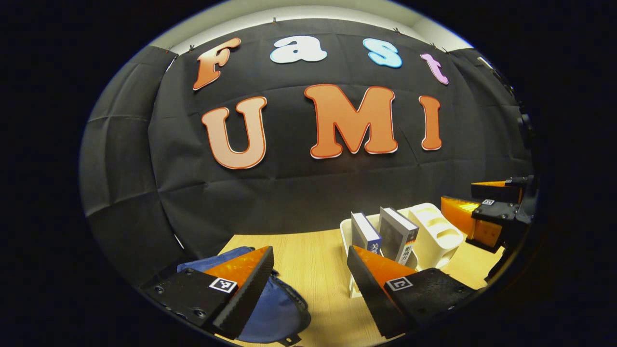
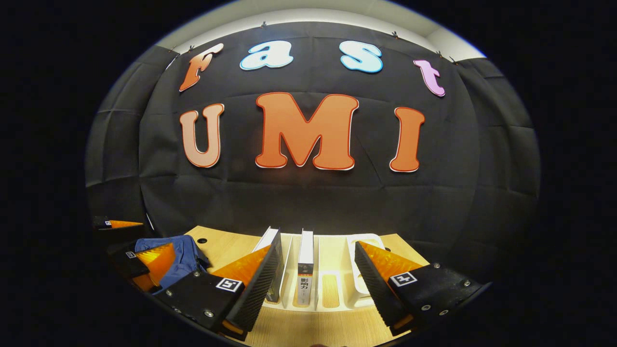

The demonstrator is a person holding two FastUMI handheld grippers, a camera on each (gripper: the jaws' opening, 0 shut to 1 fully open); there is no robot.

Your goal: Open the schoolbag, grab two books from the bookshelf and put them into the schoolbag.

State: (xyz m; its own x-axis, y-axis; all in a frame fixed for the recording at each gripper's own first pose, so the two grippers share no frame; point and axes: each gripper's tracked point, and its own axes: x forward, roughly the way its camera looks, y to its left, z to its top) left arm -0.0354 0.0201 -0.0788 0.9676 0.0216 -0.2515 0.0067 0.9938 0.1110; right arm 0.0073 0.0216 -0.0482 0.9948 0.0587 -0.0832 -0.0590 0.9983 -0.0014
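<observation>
A blue schoolbag [image 1: 277, 313] lies on the wooden table [image 1: 313, 260], partly under the left finger of my left gripper [image 1: 308, 270], which hovers open above it holding nothing. I cannot tell if the bag is open. Two books, one blue-edged [image 1: 365, 233] and one grey [image 1: 398, 232], stand upright in a white bookshelf rack [image 1: 436, 231]. My right gripper [image 2: 318, 270] is open in front of the rack [image 2: 366, 241], holding nothing. A white-spined book [image 2: 305, 262] stands between its fingers, farther off. The other book [image 2: 268, 241] is partly hidden behind its left finger.
The black cloth wall closes the back of the table just behind the rack. Bare tabletop [image 2: 226, 246] lies between the schoolbag [image 2: 181, 253] and the rack. The left gripper [image 2: 156, 234] shows far left by the bag; the right gripper [image 1: 458, 193] hovers right of the rack.
</observation>
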